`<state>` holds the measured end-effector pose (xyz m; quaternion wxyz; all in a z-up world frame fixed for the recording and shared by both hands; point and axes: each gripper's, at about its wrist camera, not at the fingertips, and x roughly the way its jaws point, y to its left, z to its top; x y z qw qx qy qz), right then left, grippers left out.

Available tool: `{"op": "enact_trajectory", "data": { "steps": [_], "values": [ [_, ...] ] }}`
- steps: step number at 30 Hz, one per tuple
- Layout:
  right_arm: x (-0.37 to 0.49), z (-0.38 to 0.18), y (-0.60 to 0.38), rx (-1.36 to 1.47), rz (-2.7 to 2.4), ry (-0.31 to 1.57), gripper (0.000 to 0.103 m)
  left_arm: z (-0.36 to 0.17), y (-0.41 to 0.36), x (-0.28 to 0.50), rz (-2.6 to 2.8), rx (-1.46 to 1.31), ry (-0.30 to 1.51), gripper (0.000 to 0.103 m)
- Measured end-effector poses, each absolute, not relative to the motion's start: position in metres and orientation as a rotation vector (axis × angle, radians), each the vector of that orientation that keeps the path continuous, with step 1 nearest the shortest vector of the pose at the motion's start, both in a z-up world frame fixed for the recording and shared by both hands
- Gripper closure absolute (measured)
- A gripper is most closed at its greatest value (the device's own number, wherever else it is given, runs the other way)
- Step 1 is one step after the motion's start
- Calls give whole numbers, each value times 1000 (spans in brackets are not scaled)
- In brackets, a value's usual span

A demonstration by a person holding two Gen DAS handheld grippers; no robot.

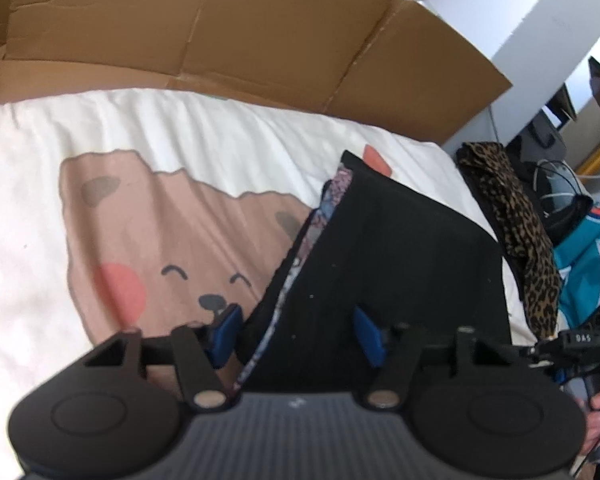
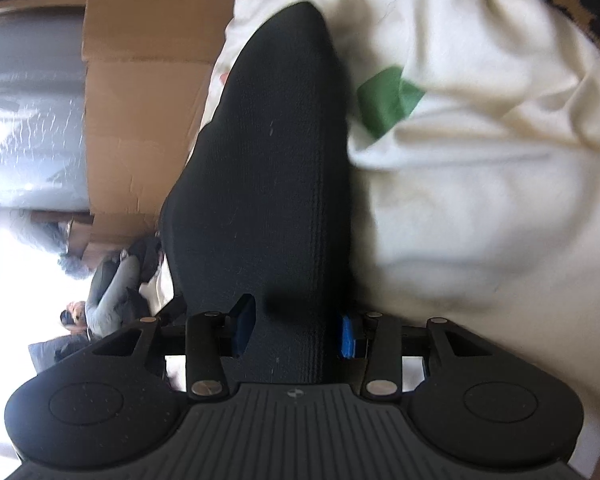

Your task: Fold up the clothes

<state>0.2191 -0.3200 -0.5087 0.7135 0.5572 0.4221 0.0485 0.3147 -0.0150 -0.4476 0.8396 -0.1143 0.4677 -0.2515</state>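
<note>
- A home bedroom: a bed with a white duvet cover (image 1: 204, 132) printed with a cartoon bear (image 1: 172, 248).
- Flattened cardboard (image 1: 236, 28) stands behind it.
- Leopard-print garment (image 1: 516, 232) and teal jersey (image 1: 584, 256) lie alongside.

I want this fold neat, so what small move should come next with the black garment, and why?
Probably close the left tool on the near edge of the black garment. Its blue pads stand apart around the cloth without pressing, while the right tool already pinches its own fold. With both gripping, the garment could be laid flat on the bear-print bedding.
</note>
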Motion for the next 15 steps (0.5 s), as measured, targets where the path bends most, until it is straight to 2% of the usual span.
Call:
{"op": "enact_trajectory", "data": {
  "steps": [1, 2, 5, 15],
  "values": [
    [219, -509, -318, 1234, 114, 938, 56, -448, -15, 315, -534, -241, 989, 46],
    [219, -509, -316, 1233, 122, 941, 61, -449, -16, 316, -534, -237, 989, 46],
    [222, -508, -312, 1213, 140, 963, 97, -449, -17, 315, -532, -238, 992, 47],
    [214, -479, -320, 1144, 130, 951, 98, -452, -18, 302, -505, -319, 1020, 52]
  ]
}}
